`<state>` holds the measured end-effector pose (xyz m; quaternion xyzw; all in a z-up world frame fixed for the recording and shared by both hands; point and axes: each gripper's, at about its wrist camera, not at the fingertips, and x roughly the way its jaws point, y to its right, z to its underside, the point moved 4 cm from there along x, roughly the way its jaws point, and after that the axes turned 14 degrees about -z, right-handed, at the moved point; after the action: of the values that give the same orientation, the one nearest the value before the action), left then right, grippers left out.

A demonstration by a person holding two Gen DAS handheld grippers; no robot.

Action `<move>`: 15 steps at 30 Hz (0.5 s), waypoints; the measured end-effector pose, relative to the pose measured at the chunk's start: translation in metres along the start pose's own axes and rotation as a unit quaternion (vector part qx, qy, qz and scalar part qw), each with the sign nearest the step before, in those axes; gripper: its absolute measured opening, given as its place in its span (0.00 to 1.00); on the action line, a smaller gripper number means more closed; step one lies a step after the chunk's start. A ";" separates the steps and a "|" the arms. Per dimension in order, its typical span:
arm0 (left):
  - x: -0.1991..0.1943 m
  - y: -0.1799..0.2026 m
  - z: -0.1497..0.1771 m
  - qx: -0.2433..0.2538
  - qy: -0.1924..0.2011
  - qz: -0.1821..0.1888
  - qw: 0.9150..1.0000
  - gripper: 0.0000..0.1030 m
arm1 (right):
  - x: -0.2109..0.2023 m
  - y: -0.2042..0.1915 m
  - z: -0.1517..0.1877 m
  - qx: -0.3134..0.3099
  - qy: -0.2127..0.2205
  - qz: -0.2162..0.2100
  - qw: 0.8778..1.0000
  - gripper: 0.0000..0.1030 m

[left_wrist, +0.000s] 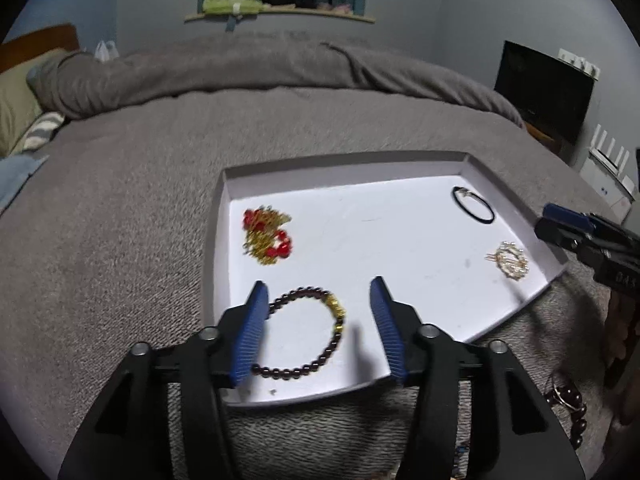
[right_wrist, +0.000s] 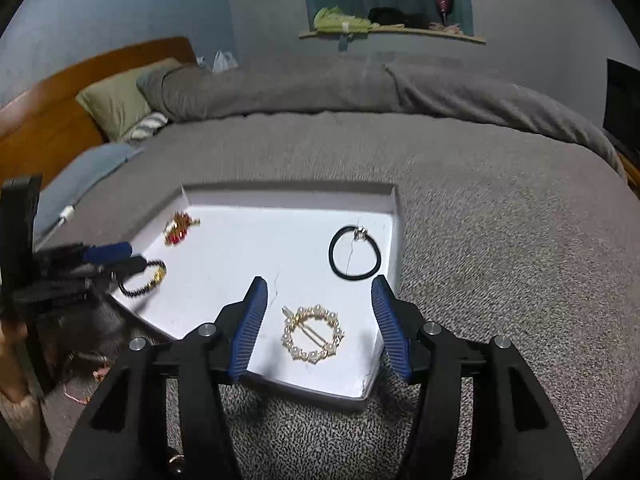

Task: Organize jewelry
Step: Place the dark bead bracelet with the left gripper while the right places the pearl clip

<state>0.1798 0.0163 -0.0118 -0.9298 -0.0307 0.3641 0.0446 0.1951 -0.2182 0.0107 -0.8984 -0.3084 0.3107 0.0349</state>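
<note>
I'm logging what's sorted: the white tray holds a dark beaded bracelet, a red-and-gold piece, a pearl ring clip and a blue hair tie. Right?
Not quite: the elastic hair tie is black, not blue, as the right wrist view shows. The rest stands.

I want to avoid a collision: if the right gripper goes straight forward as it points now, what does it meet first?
Probably the pearl ring brooch, lying between the open fingers of the right gripper on the white tray. Depth is unclear.

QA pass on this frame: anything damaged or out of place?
Yes. The white tray is cracked: a thin line runs across its floor through the black hair tie, and the near corner is split. Some jewelry lies outside on the bedspread.
</note>
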 end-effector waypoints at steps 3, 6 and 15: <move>-0.008 0.004 -0.002 0.002 0.017 -0.011 1.000 0.65 | -0.004 0.001 0.000 0.015 0.010 -0.007 1.000 0.62; -0.018 0.001 -0.001 -0.013 0.030 -0.013 0.999 0.76 | -0.007 0.000 -0.001 0.021 0.015 -0.012 1.000 0.72; -0.038 -0.009 0.002 -0.039 0.056 -0.045 0.997 0.87 | -0.032 0.001 -0.002 0.012 0.051 0.031 0.998 0.95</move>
<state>0.1507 0.0219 0.0134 -0.9474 -0.0841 0.3077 0.0263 0.1774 -0.2369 0.0294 -0.9216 -0.2744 0.2694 0.0518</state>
